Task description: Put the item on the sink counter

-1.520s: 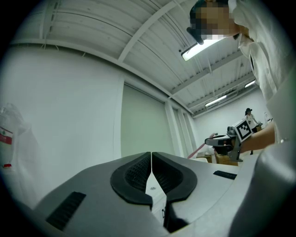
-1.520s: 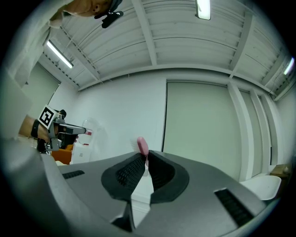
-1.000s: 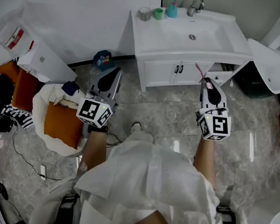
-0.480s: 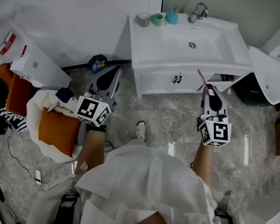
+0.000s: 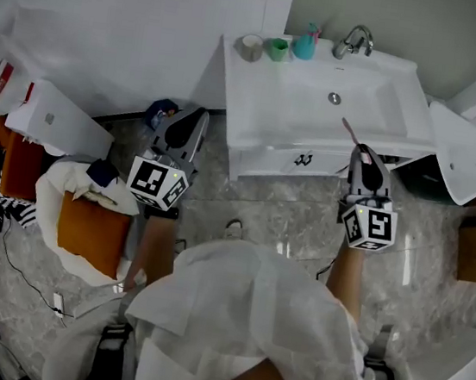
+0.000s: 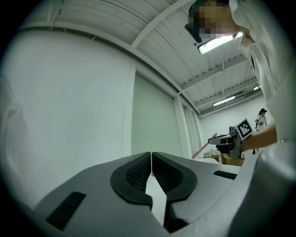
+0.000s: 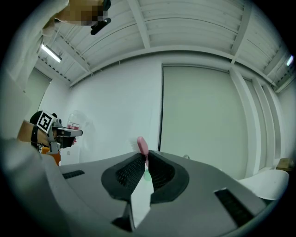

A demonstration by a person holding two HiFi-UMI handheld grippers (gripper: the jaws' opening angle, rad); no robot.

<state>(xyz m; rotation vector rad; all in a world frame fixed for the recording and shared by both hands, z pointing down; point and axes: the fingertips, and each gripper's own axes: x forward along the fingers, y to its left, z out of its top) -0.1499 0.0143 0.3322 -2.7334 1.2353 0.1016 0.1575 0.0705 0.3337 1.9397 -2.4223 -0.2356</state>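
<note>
Slim pink toothbrush (image 7: 142, 146), bristled head outward, pinched between ribbed black pads (image 7: 129, 172) of the right gripper (image 7: 146, 161); left gripper (image 6: 151, 159) closed, empty.

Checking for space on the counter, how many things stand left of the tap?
3, in a row along the back: a grey cup at the corner, a green cup in the middle, a teal bottle nearest the tap.

- Counter (image 5: 244, 90): basin (image 5: 364, 93) in its middle, tap (image 5: 355, 42) at the back edge.
- Cup (image 5: 278, 49) and bottle (image 5: 305, 46) stand side by side at the back left corner.
- Toothbrush (image 5: 348, 130), clamped in the right claw (image 5: 361, 148), reaches over the front edge.
- Left claw (image 5: 201, 117) is off the counter's left side.
</note>
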